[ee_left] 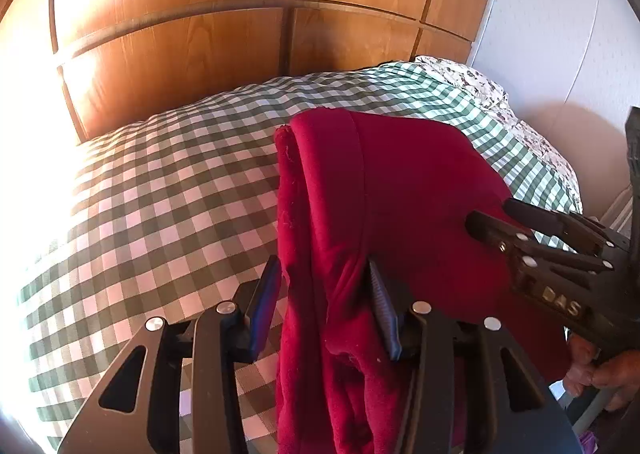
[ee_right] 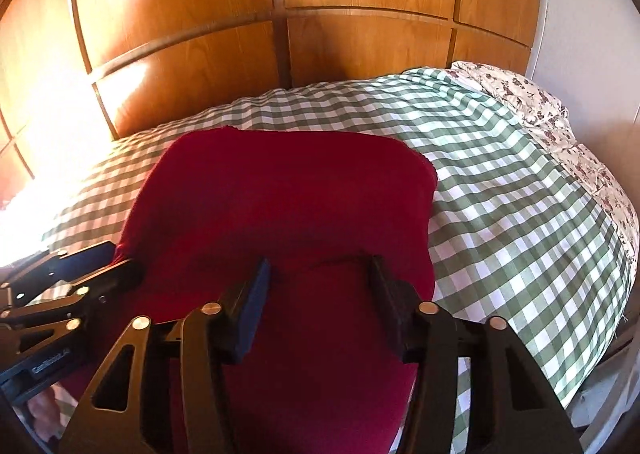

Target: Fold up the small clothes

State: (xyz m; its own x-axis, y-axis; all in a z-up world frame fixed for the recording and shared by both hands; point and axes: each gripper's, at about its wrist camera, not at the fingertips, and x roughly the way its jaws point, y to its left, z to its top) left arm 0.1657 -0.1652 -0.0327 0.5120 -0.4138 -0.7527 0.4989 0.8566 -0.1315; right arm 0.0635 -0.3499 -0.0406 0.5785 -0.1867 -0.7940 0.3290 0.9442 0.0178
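A dark red garment (ee_left: 400,194) lies folded on the green-and-white checked bedcover (ee_left: 160,194). In the left wrist view my left gripper (ee_left: 326,290) is open, its jaws straddling the garment's thick folded left edge. My right gripper (ee_left: 492,218) shows at the right, fingers close together on the garment's right side. In the right wrist view the garment (ee_right: 288,194) fills the middle and my right gripper (ee_right: 318,286) stands open over its near part, jaws wide apart. My left gripper (ee_right: 120,258) shows at the garment's left edge.
A wooden panelled headboard (ee_right: 280,54) stands behind the bed. A floral pillow (ee_right: 552,114) lies at the far right. A white wall (ee_left: 560,34) is on the right. Bright sunlight washes out the left of the bedcover (ee_right: 520,214).
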